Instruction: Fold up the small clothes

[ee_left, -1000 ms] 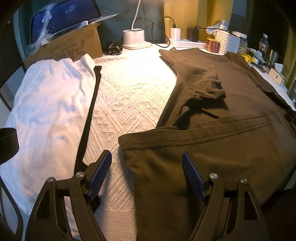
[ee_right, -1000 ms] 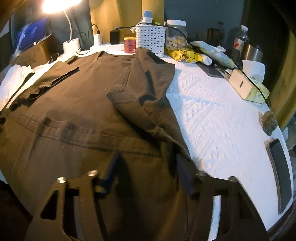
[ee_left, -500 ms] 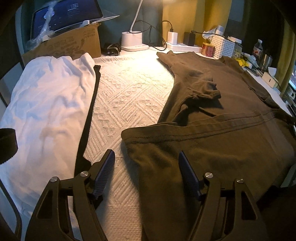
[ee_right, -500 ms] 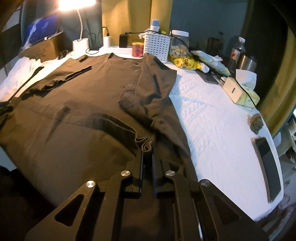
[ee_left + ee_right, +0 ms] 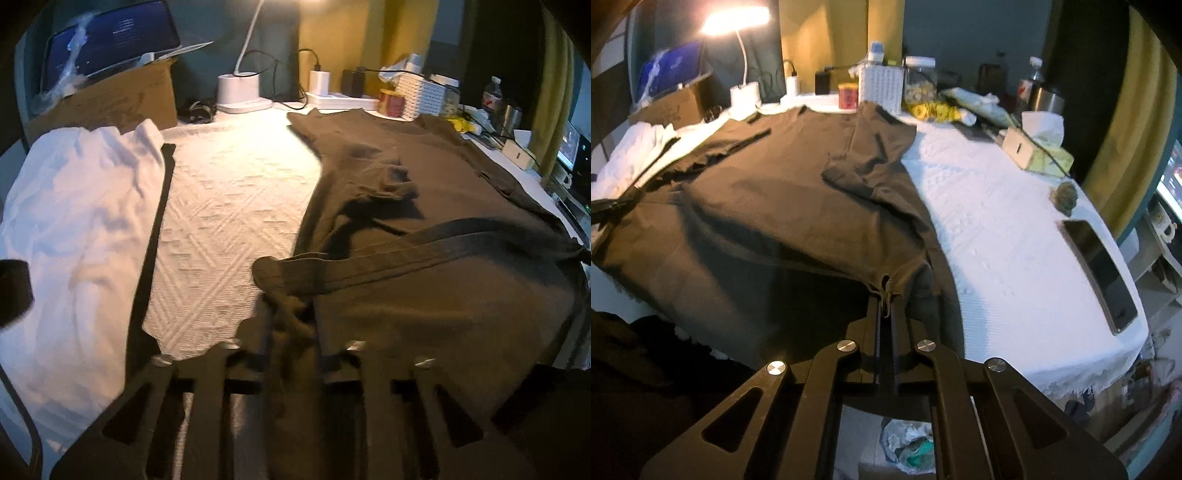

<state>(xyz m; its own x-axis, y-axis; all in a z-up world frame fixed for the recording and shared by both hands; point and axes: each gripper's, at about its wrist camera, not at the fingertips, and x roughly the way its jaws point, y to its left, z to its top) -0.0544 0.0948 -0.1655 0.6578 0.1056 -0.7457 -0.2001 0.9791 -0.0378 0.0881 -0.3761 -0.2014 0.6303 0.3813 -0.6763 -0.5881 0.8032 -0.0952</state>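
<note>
Brown cotton, a dark T-shirt [image 5: 783, 206] lies spread on the white textured cover [image 5: 1004, 206] of the table, both sleeves turned in over the body and its lower hem lifted into a loose ridge. The right gripper [image 5: 885, 299] is clamped tight on one corner of that hem, fabric pinched between its closed fingers. The left gripper [image 5: 291, 332] has bunched the opposite hem corner between its fingers, closed on the cloth, though that view is blurred. Left of the left gripper a white garment [image 5: 74, 229] lies crumpled. Far ahead of the right gripper, a white perforated basket [image 5: 882, 88] holds a bottle, and beside it a clear jar [image 5: 920, 79] holds pale pieces.
</note>
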